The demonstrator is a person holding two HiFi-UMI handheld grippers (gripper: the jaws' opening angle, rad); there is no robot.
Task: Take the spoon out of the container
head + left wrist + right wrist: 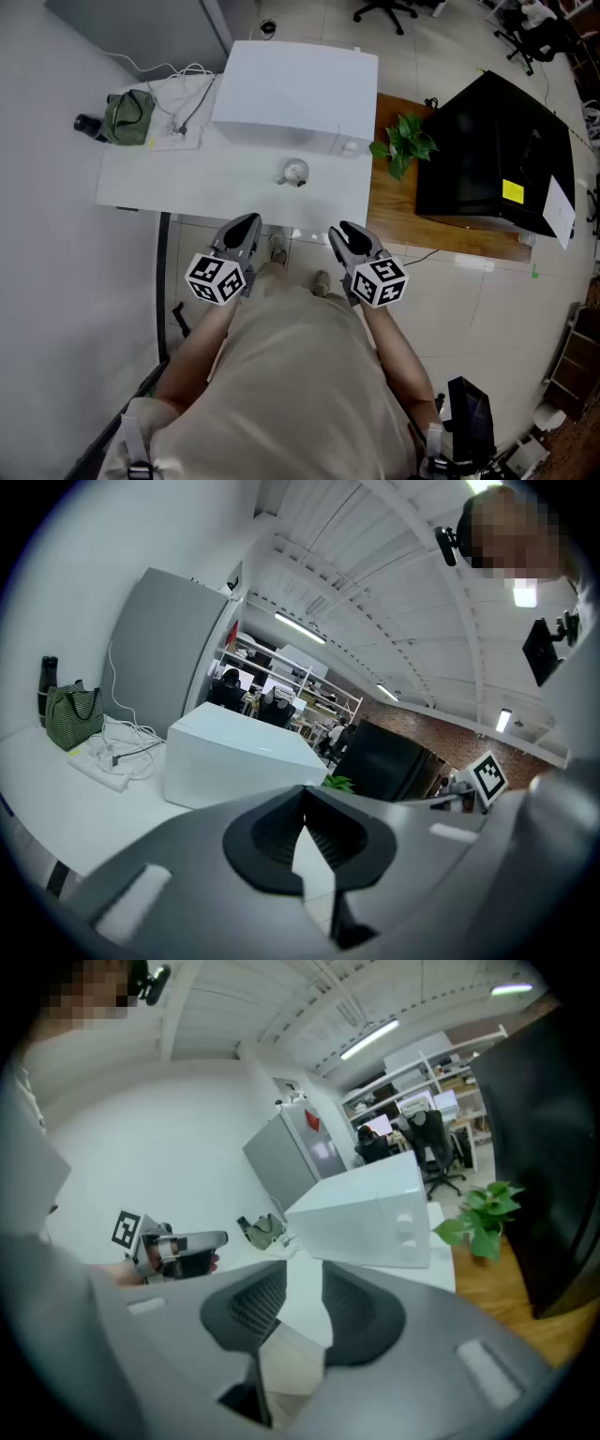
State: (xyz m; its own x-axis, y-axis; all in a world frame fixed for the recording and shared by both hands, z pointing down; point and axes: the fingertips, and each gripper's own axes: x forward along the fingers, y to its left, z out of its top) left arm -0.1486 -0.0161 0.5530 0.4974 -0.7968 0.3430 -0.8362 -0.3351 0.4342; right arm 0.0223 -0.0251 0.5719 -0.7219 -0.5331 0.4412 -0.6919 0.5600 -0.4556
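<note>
Left gripper (246, 225) hovers near the white table (187, 178), jaws pressed together on nothing. Right gripper (345, 232) alongside, jaws spread and empty. The container (293, 172) sits apart from both.

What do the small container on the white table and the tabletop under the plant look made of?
The small container: probably clear glass or plastic, pale and translucent-looking, but too small to settle. The tabletop under the plant: likely wood or veneer, warm brown, matte.

Container w/ spoon – on table
Small clear container (292, 172) upright nr front edge of white table (187, 183); spoon (301, 182) only a dark bit at its side
</note>
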